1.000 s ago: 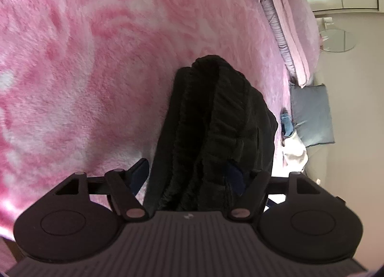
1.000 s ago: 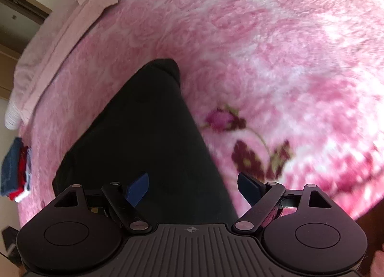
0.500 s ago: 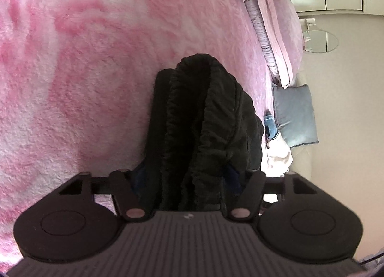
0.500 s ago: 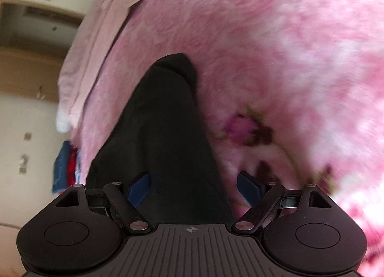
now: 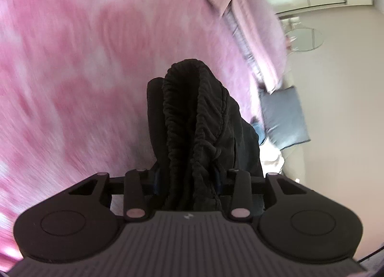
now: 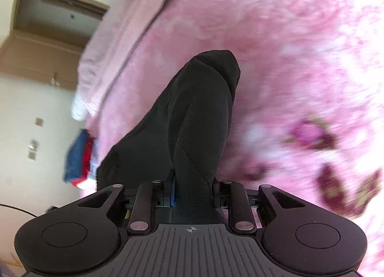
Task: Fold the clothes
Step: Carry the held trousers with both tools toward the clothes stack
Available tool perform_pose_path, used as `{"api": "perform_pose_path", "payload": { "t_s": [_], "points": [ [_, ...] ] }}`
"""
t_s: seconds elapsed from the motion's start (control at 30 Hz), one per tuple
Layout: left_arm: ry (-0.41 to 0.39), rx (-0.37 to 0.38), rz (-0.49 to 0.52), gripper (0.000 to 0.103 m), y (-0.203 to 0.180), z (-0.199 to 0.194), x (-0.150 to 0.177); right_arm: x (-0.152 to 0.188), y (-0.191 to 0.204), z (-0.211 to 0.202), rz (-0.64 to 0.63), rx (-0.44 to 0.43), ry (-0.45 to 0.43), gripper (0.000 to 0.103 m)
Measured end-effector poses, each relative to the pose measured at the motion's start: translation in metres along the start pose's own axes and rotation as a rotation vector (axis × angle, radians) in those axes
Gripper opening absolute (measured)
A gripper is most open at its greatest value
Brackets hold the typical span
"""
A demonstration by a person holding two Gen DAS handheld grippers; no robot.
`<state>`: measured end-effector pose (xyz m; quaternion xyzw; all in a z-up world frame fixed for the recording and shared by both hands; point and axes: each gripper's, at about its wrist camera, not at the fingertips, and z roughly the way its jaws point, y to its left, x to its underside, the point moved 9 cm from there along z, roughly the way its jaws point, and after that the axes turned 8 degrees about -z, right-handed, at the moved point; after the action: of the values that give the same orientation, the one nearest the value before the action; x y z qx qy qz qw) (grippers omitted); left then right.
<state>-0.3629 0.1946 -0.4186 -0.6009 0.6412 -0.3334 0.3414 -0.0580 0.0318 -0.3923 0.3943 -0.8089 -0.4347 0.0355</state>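
A black garment lies on a pink fluffy blanket. In the left wrist view its gathered elastic waistband runs up the middle and bunches between the blue pads of my left gripper, whose jaws are closing and pressing on it. In the right wrist view the smooth black leg end stretches away over the blanket. My right gripper has its jaws closing tight on that cloth, which creases at the pads.
The bed's edge with a pale pink sheet runs at the right of the left view; a blue-grey cushion lies on the floor below. In the right view a blue and red folded pile sits by the bed's left edge.
Both grippers have closed from wide open onto the black garment. The left one has lifted a little with the waistband. The right one has swung so that more of the room's wall shows.
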Motion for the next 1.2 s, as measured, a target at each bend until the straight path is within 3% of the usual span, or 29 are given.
{"api": "perform_pose_path", "payload": {
  "t_s": [0.17, 0.37, 0.57, 0.73, 0.87, 1.0, 1.2],
  "points": [
    [-0.071, -0.016, 0.011, 0.034, 0.011, -0.089, -0.044, 0.004, 0.073, 0.035, 0.002, -0.067, -0.027, 0.023],
    [-0.135, -0.032, 0.021, 0.034, 0.050, -0.235, -0.127, 0.020, 0.207, 0.131, -0.014, -0.135, -0.020, 0.023],
    [-0.169, -0.058, 0.092, 0.034, 0.084, -0.382, -0.249, 0.044, 0.357, 0.252, 0.026, -0.190, -0.063, 0.023],
    [-0.213, -0.097, 0.138, 0.034, 0.095, -0.475, -0.356, 0.030, 0.468, 0.358, 0.068, -0.233, -0.079, 0.023],
    [-0.260, -0.093, 0.150, 0.035, 0.099, -0.517, -0.437, -0.001, 0.541, 0.426, 0.031, -0.239, -0.085, 0.023],
    [-0.291, -0.073, 0.140, 0.035, 0.103, -0.530, -0.497, -0.032, 0.582, 0.474, -0.002, -0.228, -0.089, 0.023],
    [-0.254, -0.056, 0.092, 0.035, 0.142, -0.525, -0.532, -0.049, 0.585, 0.511, -0.021, -0.183, -0.070, 0.023]
  ]
}}
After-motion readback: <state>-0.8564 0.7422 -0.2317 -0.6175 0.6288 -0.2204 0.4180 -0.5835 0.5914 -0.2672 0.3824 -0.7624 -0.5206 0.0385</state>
